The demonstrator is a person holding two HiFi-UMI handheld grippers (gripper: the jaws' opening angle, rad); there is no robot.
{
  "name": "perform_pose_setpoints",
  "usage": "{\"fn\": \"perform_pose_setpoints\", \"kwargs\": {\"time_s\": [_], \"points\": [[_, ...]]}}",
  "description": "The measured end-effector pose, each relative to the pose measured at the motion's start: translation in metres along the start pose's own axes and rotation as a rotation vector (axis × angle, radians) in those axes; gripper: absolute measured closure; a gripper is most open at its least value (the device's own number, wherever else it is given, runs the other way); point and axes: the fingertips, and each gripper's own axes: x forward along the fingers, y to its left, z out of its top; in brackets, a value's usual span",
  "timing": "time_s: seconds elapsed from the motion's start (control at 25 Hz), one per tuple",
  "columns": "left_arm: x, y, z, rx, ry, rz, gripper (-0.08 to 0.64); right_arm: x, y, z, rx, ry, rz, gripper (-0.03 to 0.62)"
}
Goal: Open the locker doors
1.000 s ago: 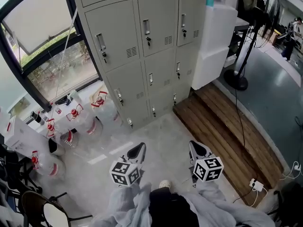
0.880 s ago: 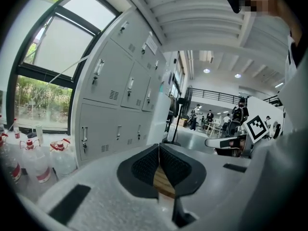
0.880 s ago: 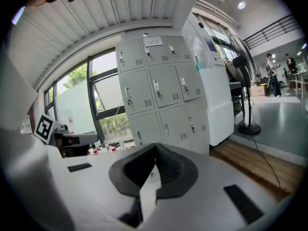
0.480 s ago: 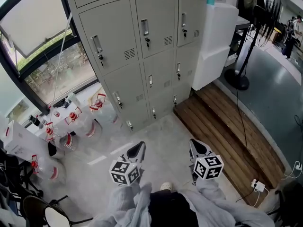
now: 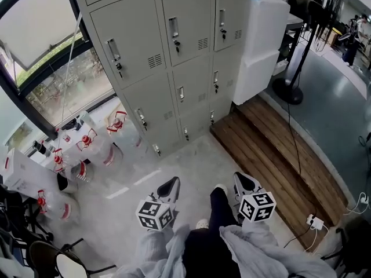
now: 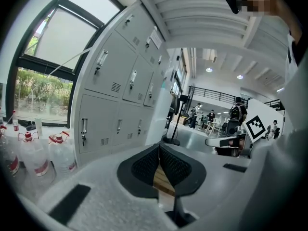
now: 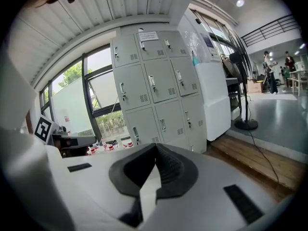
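1. The locker doors (image 5: 124, 39) all look shut; they make up the front of a grey locker bank (image 5: 191, 97) that stands upright beside the window (image 5: 58, 80); being thin sheet metal, they should be light and stiff and swing easily once the latch gives.
2. Each door carries a small vertical handle (image 5: 114, 50) toward its left edge, with a key (image 5: 119, 68) hanging just under it; the handle looks like the place to pinch or hook, since the painted face is smooth and offers nothing to grip; the key is small and may twist away.
3. The left gripper (image 5: 168, 188) and right gripper (image 5: 246, 184) hang well short of the locker bank, low over the floor in front of it; both have their jaws pressed together on nothing.
4. Water bottles (image 5: 87, 143) cluster at the locker bank's left foot; a white cabinet (image 5: 261, 45) stands just beside its right side, over a wooden platform (image 5: 278, 161).
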Motion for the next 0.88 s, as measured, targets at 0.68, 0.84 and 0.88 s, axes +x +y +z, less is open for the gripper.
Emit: {"fn": "perform_pose_setpoints", "kwargs": {"time_s": [0.68,0.84,0.88], "points": [[0.089,0.039,0.044,0.004,-0.026,0.057,0.548,0.102,-0.032,0.061,-0.043,-0.001,0.110,0.592],[0.118,0.057,0.067,0.001,-0.046,0.088,0.548,0.138,-0.044,0.087,-0.051,-0.005,0.143,0.592],[0.124,0.061,0.072,0.000,-0.052,0.095,0.548,0.146,-0.046,0.092,-0.053,-0.004,0.151,0.592]]}}
